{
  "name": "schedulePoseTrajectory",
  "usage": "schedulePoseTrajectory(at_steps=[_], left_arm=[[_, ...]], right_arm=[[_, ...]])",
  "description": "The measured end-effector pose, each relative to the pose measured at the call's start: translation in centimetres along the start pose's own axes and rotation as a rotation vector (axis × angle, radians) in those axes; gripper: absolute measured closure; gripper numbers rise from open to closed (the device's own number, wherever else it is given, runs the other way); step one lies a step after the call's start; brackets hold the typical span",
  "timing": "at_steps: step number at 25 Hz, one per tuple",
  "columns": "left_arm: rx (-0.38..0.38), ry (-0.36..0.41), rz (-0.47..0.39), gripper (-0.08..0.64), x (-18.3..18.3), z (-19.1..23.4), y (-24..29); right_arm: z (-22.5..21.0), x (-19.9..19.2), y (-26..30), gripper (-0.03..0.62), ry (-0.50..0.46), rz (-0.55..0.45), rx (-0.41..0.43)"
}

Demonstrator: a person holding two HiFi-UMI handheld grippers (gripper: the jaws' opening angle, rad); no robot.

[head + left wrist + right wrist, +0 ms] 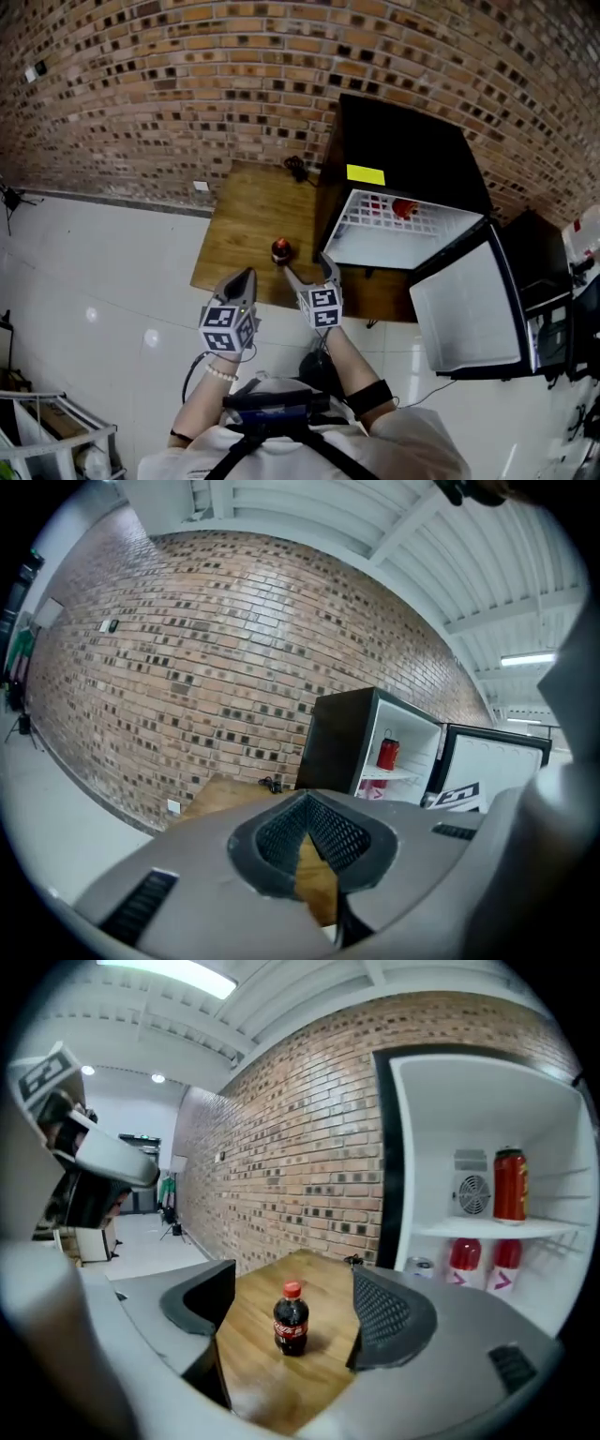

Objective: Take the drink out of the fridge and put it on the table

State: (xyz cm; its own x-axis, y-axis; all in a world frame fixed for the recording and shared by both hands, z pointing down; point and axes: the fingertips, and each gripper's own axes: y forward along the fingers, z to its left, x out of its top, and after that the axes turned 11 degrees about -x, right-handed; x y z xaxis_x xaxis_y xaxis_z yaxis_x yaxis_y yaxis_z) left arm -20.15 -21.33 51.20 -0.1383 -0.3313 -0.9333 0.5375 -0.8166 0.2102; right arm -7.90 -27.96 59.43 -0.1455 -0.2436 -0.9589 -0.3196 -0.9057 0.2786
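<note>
Drink (280, 250) stood upright on the bench (234, 206), near the front edge and close to the fridge (403, 150). It was a small dark bottle with a red cap. Nothing touched it, so the job looked done or nearly done.

The right gripper (305, 270) was just behind the drink, nearer the person. Its jaws were wide open and held nothing. The drink showed in the gap ahead of them, but the pads were clear of it. The left gripper (246, 277) was beside the right one, with its jaws closed together on nothing.

The fridge's door (469, 305) hung wide open, and a red can (403, 207) sat on the shelf inside.

What could go wrong? The drink was tall and thin, so a bump from an open jaw could knock it over. Then it might roll off the bench. A swing to the right might also hit the door.
</note>
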Motion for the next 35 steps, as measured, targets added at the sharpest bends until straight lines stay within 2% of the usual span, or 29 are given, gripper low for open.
schedulePoseTrajectory(at_steps=[4, 6, 10, 12, 15, 19, 22, 28, 35], left_arm=[[-0.039, 0.099, 0.004, 0.558, 1.9, -2.7, 0.0], [-0.059, 0.145, 0.007, 0.558, 2.4, -4.6, 0.7], [-0.091, 0.174, -0.013, 0.558, 2.7, -8.9, 1.8], [-0.102, 0.187, -0.025, 0.558, 2.5, -11.5, 2.5], [-0.117, 0.168, -0.049, 0.558, 2.3, -15.1, 3.5], [-0.120, 0.129, -0.078, 0.558, 1.6, -18.7, 4.7], [-0.123, 0.112, -0.076, 0.558, 0.7, -20.9, 5.0], [-0.129, 0.129, -0.056, 0.558, 0.0, -22.8, 4.5], [-0.118, 0.136, -0.020, 0.558, -0.9, -22.4, 3.5]], right_arm=[[-4.1, 3.8, -5.7, 0.184, 0.078, -0.034, -0.070], [-6.7, 4.9, -8.8, 0.293, 0.109, -0.043, -0.118], [-11.8, 5.3, -14.5, 0.556, 0.140, -0.024, -0.199], [-14.4, 5.0, -17.1, 0.569, 0.129, -0.001, -0.232], [-18.2, 4.4, -20.5, 0.580, 0.159, 0.021, -0.249], [-22.7, 3.9, -24.2, 0.580, 0.175, 0.006, -0.274], [-24.9, 3.3, -26.6, 0.581, 0.227, -0.009, -0.274], [-25.4, 2.5, -28.8, 0.581, 0.271, -0.038, -0.250], [-22.4, 1.8, -28.3, 0.581, 0.261, -0.011, -0.210]])
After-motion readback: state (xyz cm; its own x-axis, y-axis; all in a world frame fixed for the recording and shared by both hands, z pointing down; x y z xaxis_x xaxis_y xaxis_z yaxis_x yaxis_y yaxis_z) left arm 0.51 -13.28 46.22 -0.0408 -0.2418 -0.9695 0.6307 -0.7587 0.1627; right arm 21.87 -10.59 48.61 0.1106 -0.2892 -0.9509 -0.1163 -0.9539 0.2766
